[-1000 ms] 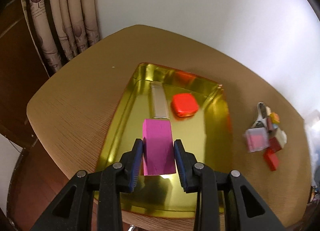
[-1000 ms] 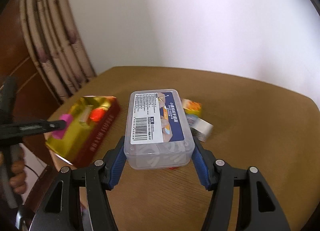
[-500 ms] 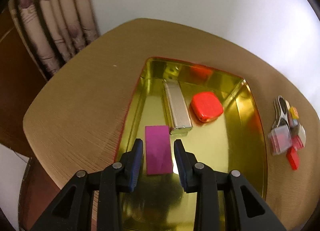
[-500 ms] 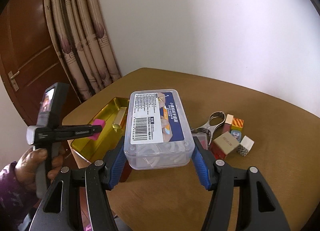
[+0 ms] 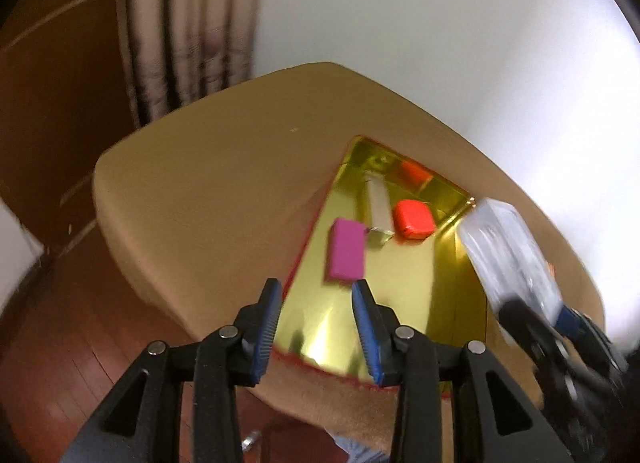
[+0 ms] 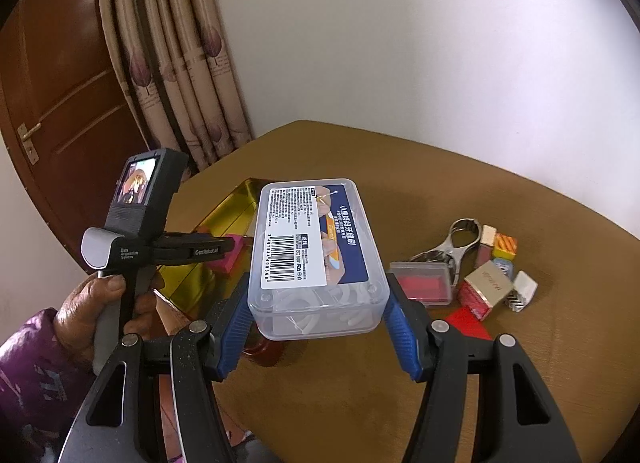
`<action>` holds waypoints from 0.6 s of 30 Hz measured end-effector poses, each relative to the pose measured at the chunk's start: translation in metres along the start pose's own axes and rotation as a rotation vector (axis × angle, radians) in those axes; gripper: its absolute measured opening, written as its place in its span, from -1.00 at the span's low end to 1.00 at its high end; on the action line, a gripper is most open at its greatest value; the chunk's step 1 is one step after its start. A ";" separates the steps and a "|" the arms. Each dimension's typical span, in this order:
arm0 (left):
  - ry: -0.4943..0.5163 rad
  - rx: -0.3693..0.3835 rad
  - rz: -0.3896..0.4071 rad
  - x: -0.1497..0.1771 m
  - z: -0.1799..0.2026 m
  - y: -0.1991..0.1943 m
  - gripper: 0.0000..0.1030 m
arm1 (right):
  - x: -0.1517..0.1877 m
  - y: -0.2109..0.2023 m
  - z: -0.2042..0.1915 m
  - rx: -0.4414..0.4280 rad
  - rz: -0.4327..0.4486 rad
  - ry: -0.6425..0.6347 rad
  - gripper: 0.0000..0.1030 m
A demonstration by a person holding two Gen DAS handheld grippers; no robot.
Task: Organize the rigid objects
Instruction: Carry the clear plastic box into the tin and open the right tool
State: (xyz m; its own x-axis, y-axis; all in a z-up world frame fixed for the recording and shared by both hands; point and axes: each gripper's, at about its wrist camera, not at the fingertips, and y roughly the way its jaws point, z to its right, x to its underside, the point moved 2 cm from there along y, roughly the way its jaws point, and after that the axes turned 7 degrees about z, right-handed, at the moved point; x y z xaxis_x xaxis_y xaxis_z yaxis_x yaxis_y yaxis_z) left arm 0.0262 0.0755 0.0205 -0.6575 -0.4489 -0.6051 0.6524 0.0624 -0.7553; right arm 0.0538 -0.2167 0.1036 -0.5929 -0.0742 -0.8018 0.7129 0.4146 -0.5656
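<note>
Right wrist view has the right gripper [image 6: 318, 317] pinching a clear plastic box [image 6: 316, 259] by its two long sides, label up, carried above the bench [image 6: 500, 199] just beside the gold tray [image 6: 224, 219]. That box looks light, stiff and smooth-walled, so I'd judge it liable to slip if the squeeze slackens; low on the long walls, where the blue pads sit now, looks the soundest hold. Over on the left wrist view, the left gripper [image 5: 316, 323] is spread and holds nothing, hanging over the tray's near edge, with the magenta block [image 5: 346, 250] lying flat inside the tray just ahead of it, beside a silver bar [image 5: 379, 207] and a red piece [image 5: 413, 219]. Free tray floor shows toward the near right, a likely spot for the box. Still on the bench, well apart from the tray: a metal clip [image 6: 450, 247] and a huddle of small blocks [image 6: 494, 279]. A hand [image 6: 94, 309] grips the left handle.
</note>
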 end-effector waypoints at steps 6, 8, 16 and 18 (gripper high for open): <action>-0.075 -0.024 0.020 0.008 -0.022 0.002 -0.28 | -0.006 0.027 -0.023 -0.042 -0.033 -0.015 0.13; -0.070 -0.031 0.031 0.009 -0.024 0.001 -0.28 | -0.007 0.040 -0.035 -0.056 -0.048 -0.022 0.13; -0.034 -0.016 0.029 0.010 -0.020 0.006 -0.28 | -0.012 0.098 -0.062 -0.042 -0.115 -0.007 0.13; -0.026 -0.019 0.032 0.010 -0.018 0.006 -0.28 | -0.013 0.112 -0.063 -0.036 -0.137 0.019 0.13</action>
State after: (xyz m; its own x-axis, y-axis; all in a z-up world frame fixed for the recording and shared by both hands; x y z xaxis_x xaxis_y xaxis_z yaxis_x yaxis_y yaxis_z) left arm 0.0169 0.0879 0.0051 -0.6266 -0.4692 -0.6222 0.6654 0.0935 -0.7406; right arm 0.1181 -0.1121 0.0627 -0.6907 -0.1156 -0.7139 0.6114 0.4339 -0.6618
